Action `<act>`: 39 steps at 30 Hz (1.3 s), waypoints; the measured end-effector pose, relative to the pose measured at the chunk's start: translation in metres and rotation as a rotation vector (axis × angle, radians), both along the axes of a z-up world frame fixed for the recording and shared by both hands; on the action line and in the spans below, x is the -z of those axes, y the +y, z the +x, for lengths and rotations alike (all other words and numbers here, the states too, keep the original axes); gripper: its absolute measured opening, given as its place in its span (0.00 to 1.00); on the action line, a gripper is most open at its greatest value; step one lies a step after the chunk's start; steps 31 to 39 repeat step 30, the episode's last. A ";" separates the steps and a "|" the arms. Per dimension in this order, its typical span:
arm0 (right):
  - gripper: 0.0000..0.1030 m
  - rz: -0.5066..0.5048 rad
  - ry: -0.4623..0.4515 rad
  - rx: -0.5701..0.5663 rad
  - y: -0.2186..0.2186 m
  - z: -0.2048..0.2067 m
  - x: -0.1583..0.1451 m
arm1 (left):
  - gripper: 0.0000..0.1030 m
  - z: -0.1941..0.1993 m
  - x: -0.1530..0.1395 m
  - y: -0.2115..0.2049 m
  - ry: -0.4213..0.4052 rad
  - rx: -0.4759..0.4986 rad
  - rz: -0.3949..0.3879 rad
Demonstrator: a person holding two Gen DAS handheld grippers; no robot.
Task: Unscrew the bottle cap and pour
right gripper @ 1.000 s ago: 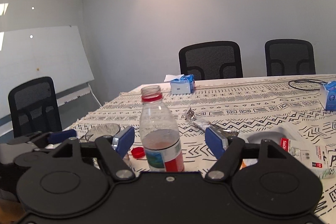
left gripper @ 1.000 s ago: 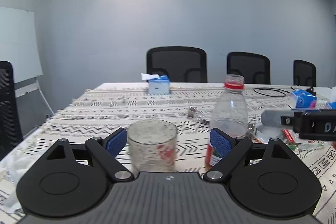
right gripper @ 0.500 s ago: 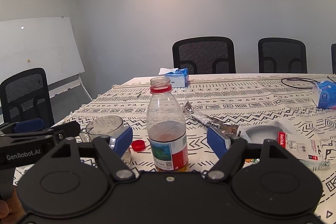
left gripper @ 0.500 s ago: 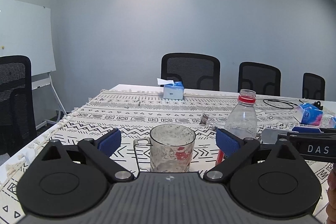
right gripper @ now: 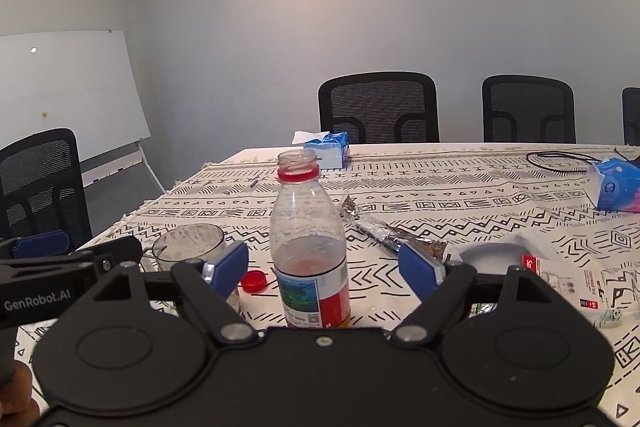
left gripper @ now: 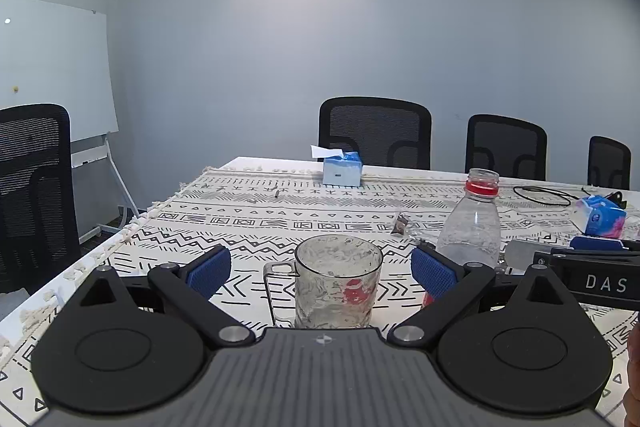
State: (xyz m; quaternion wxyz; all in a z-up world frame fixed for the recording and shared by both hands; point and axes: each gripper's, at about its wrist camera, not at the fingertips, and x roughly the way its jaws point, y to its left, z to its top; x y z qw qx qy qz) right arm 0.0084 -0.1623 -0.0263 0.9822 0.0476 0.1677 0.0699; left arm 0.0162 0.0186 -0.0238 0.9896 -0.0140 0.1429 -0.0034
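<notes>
left gripper [left gripper: 320,269] reads "GenRobot.AI", tongs apart around the cloudy glass mug [left gripper: 338,281] | right gripper [right gripper: 324,265] reads "DAS", tongs apart around the uncapped bottle [right gripper: 310,247], upright on tablecloth [right gripper: 460,195], reddish dregs inside | red cap [right gripper: 253,281] lying beside bottle

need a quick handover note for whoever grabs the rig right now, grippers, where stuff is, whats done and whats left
Left hand-held gripper: open, empty, glass mug standing between its fingers, not gripped.
Right hand-held gripper: open, empty, bottle upright between its fingers, not gripped.
Red cap is off and lies on the tablecloth between mug and bottle.
Done: the cap is unscrewed. The bottle holds only a little liquid at the bottom, and the mug looks wet inside, so a pour may already have happened; I cannot confirm it.
Left: check the mug, pour any remainder if needed.
</notes>
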 end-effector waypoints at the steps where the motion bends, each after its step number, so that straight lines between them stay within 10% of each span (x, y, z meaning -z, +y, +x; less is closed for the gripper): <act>1: 0.85 -0.002 -0.001 0.001 0.000 0.000 0.000 | 0.96 0.000 0.000 -0.001 0.001 0.000 0.003; 39: 0.91 0.003 0.017 0.031 0.000 0.007 0.008 | 0.96 0.012 0.010 -0.001 0.027 0.000 0.006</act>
